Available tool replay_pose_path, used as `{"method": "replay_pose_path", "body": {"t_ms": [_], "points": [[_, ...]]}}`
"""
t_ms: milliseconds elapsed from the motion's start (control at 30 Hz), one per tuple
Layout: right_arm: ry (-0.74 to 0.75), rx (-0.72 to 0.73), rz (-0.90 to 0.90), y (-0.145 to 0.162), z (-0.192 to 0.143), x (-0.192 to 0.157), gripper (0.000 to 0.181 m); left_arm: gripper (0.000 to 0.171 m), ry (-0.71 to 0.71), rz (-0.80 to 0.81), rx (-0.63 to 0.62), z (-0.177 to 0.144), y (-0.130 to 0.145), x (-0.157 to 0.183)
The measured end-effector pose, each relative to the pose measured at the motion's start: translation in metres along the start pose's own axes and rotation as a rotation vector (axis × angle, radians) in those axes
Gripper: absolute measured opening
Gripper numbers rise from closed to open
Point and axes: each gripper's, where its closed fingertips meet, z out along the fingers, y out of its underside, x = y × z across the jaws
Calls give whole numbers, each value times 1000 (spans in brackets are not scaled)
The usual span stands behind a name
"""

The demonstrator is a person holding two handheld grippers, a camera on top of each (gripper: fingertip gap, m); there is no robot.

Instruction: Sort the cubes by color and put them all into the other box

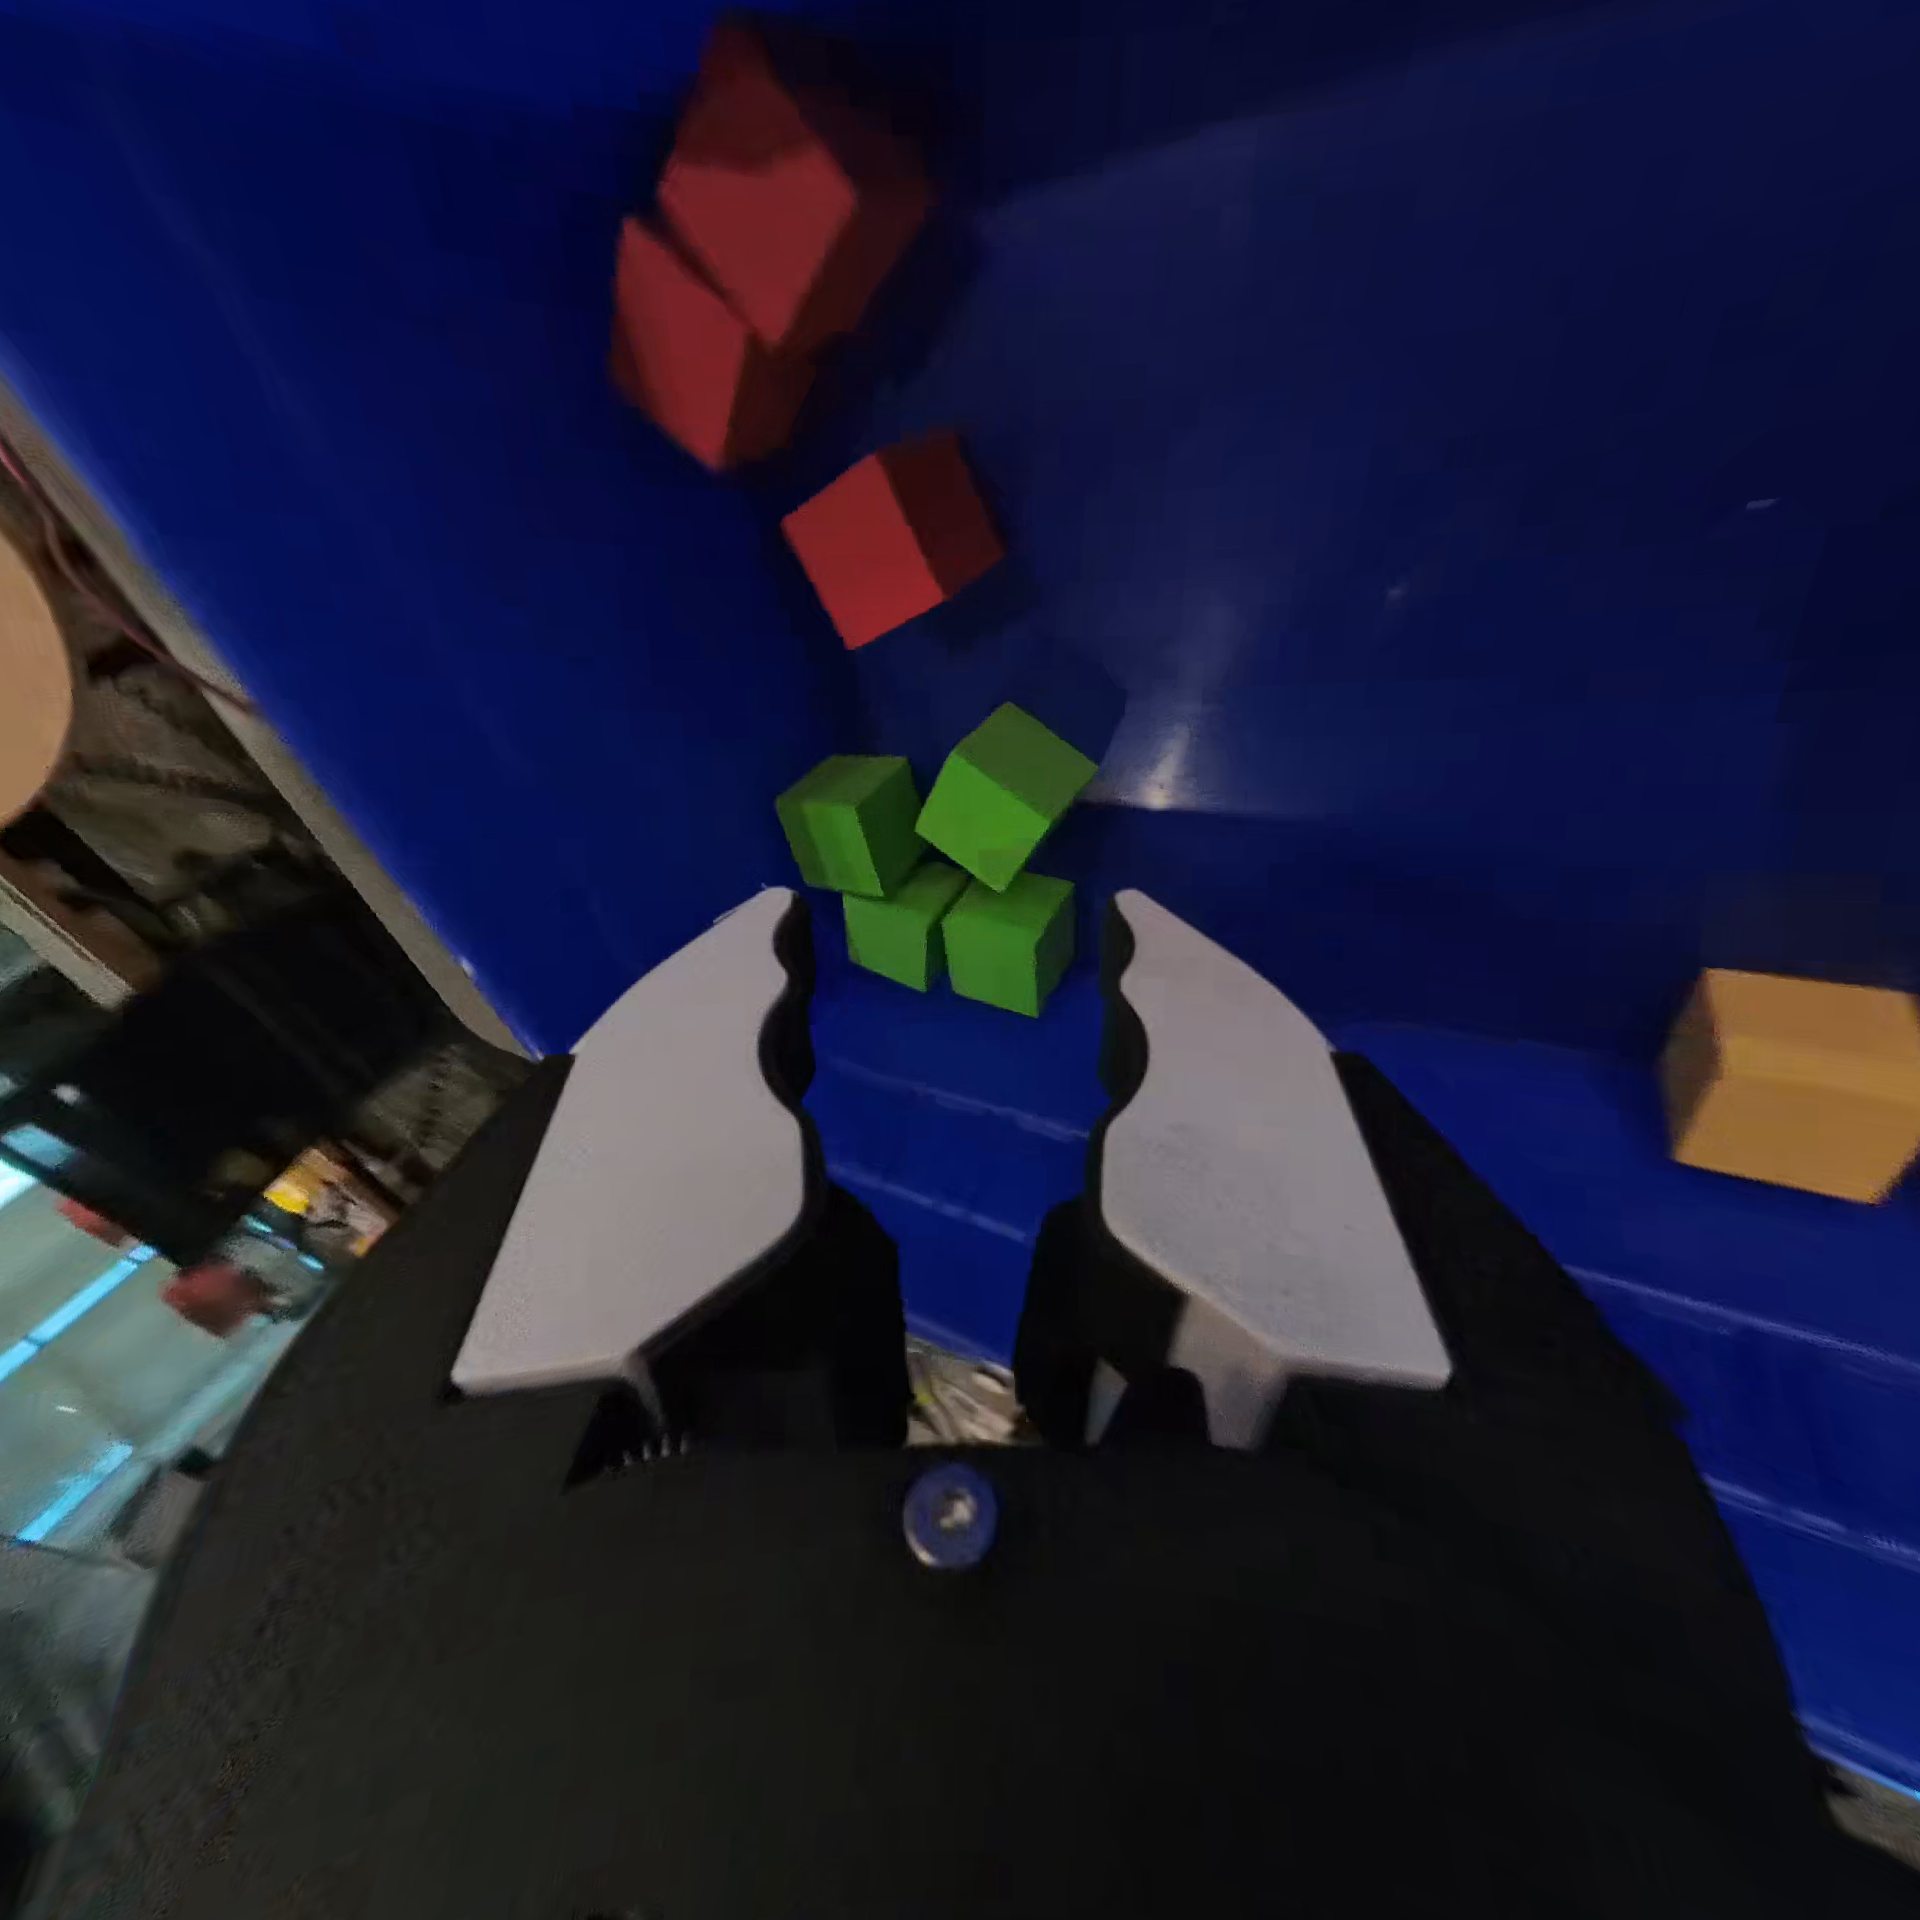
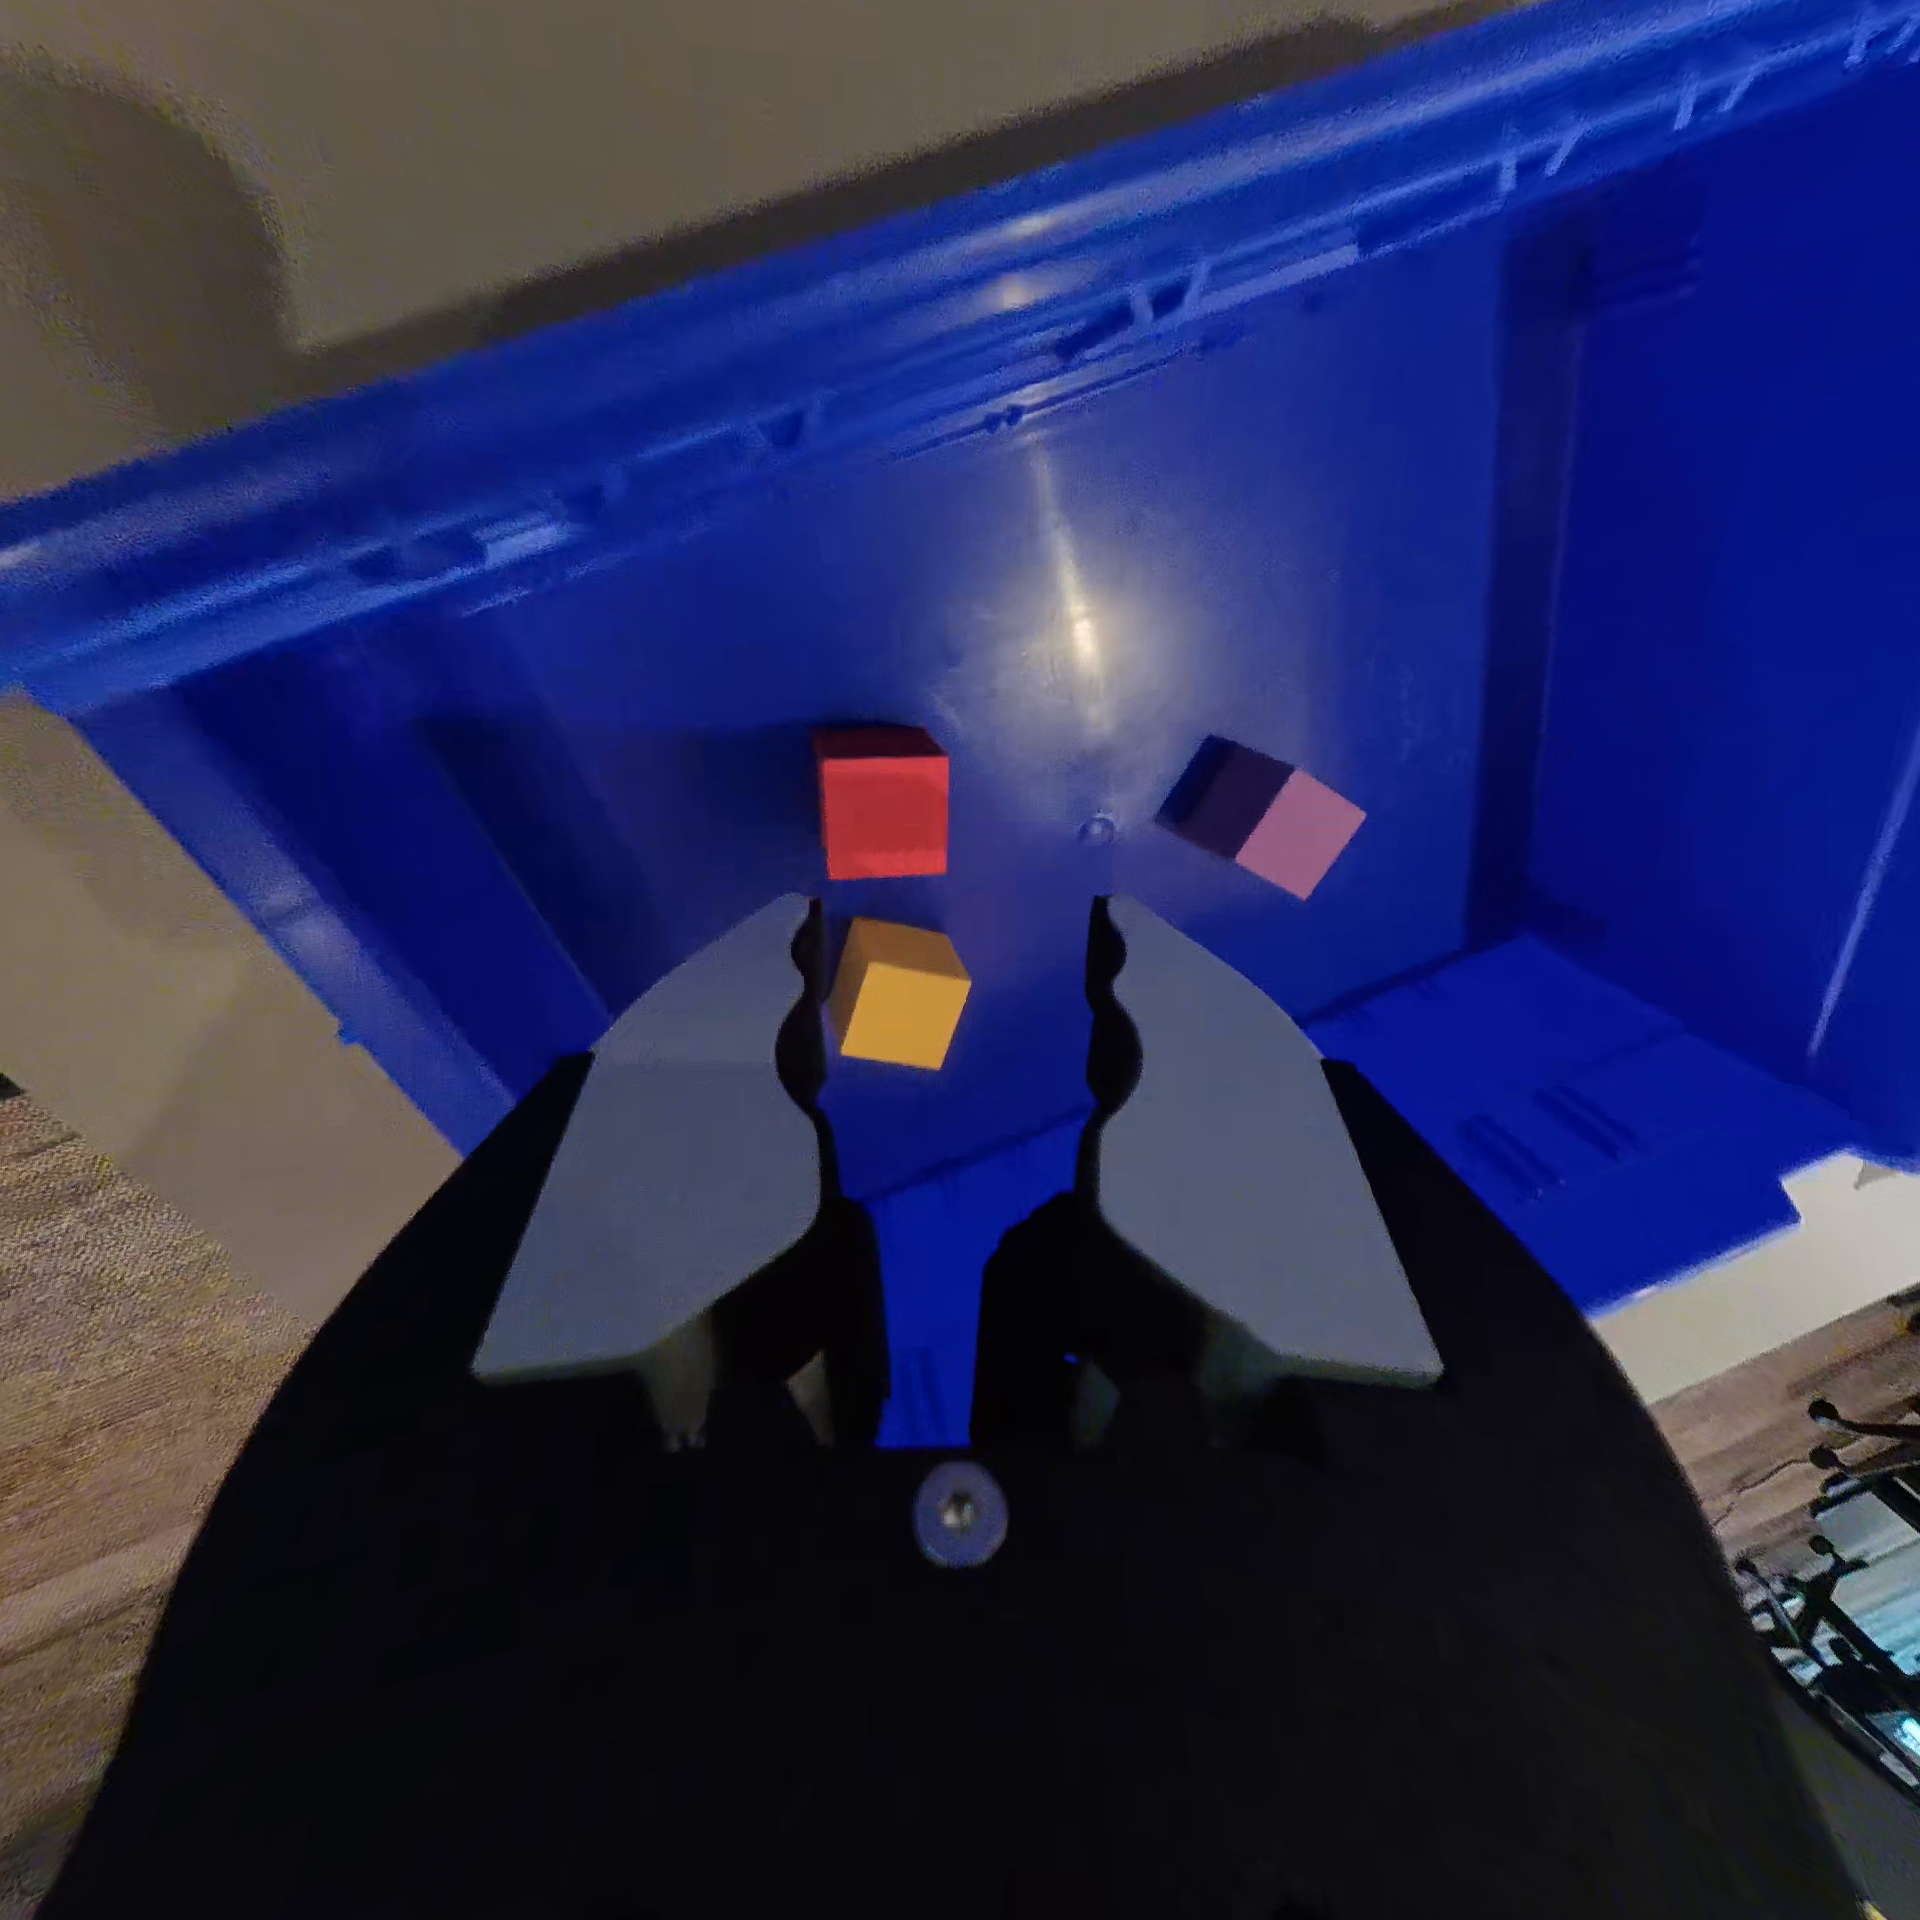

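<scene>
— Blue bin is filling both views; its far rim is running off the right wrist view at the top right, and its walls are blurring in the left wrist view.

— What is it sitting on?

— A pale surface is showing beside it, with carpet at the lower left. The room behind is smearing into dark clutter in the left wrist view; I cannot make it out.

— And inside?

— Counting in the left wrist view: three red cubes, the two farther ones blurring together, four green cubes piling in a cluster, and one orange cube partly cut off at the right edge. In the right wrist view: one red cube, one yellow-orange cube, and one dark cube with a pink face.

— The fingers?

— Left gripper is hovering with fingers apart, gripping nothing, nearest the green cluster. Right gripper is also standing apart and empty, the yellow-orange cube lying beyond its left finger.
</scene>
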Motion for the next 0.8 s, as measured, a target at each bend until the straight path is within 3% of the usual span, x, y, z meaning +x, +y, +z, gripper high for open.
{"method": "replay_pose_path", "body": {"t_ms": [333, 433, 467, 567, 667, 733, 800], "points": [[18, 67, 10, 7, -16, -11, 44, 55, 190, 121, -73, 42, -1, 12], [32, 76, 6, 6, -17, -10, 42, 46, 212, 135, -111, 47, 2, 11], [35, 81, 2, 4, -18, -11, 42, 36, 229, 135, -128, 48, 4, 12], [64, 97, -10, -1, -24, -8, 40, 33, 258, 106, -133, 46, 7, 14], [107, 144, -25, -10, -36, -4, 38, 32, 294, -93, 21, 29, -5, 9], [152, 218, -47, -24, -47, -1, 38, 32, 374, -297, 224, 3, -22, 5], [195, 335, -70, -46, -62, -1, 41, 32, 561, -501, 501, -42, -46, 5]]}}
